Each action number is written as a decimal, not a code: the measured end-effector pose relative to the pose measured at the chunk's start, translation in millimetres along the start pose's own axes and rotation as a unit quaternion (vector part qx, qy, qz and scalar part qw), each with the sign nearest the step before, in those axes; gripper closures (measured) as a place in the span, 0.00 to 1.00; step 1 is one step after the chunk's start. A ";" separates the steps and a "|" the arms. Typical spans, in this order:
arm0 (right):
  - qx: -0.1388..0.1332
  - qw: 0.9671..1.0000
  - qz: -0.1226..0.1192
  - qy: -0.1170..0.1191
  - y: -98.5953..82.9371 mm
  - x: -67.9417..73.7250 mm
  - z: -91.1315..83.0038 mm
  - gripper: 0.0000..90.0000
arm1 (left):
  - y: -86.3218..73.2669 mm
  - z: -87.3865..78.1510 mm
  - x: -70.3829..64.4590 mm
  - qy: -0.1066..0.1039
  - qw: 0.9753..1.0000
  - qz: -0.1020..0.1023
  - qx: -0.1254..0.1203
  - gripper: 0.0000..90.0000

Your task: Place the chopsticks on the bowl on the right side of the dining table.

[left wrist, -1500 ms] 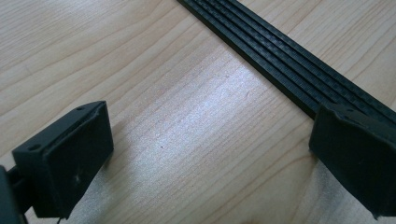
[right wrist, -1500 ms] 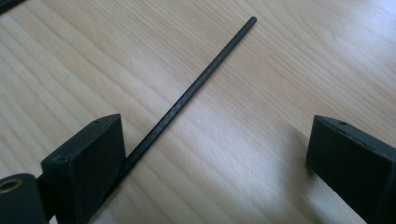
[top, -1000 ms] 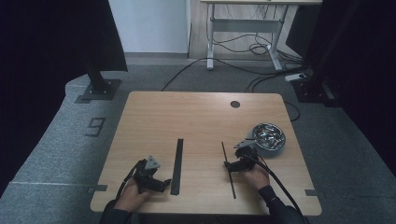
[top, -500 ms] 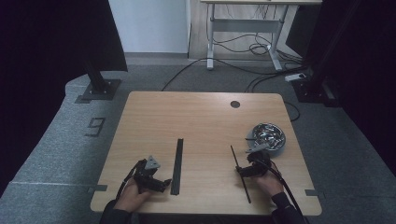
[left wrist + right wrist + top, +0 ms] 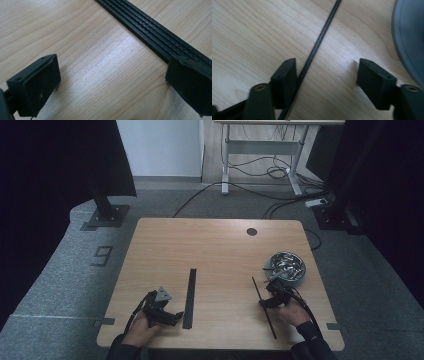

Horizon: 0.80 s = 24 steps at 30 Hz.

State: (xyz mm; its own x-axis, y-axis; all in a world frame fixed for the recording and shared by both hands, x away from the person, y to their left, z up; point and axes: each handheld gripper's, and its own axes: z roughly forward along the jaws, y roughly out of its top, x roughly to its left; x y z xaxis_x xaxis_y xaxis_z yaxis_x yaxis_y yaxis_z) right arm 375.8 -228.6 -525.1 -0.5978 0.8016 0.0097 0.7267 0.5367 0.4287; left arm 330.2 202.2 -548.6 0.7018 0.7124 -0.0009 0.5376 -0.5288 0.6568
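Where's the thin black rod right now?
High view: the thin black rod lies flat on the table's right half, beside the right gripper, just left of the metal bowl. Right gripper view: it runs along one open jaw.

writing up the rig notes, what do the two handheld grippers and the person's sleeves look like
Both the left gripper and the right gripper are black, each with two blocky rectangular jaws with small screw holes. The left one carries a grey three-cornered plate on top. Black cables trail back from each. The person wears dark sleeves.
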 end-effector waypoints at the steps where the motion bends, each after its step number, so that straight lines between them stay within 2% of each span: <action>1: 0.009 1.000 -0.002 0.001 1.9 -0.5 -0.6 0.41 | 0.0 0.0 0.0 0.000 1.000 0.000 0.000 0.00; 8: 0.075 0.997 -0.013 0.006 14.3 -2.9 -2.5 0.54 | 0.0 -0.1 0.0 0.000 1.000 0.000 0.001 0.00; 13: 0.120 0.992 -0.029 0.010 21.8 -1.3 -2.4 0.61 | 0.0 -0.1 0.0 0.000 1.000 0.000 0.001 0.00; 16: 0.143 0.989 -0.026 0.009 26.5 -0.6 -1.3 0.66 | 0.0 -0.1 0.0 0.000 1.000 0.000 0.001 0.00; 24: 0.190 0.981 -0.039 0.012 37.4 1.5 2.6 0.82 | 0.0 -0.1 0.0 0.000 1.000 0.000 0.001 0.00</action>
State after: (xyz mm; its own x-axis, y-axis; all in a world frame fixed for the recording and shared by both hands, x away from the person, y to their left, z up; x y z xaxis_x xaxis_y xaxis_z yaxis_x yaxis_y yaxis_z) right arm 403.0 -206.6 -511.5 -0.6617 0.7496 0.0135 0.7488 0.6599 0.0624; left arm 330.2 202.3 -548.5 0.7024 0.7118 -0.0007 0.5378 -0.5300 0.6557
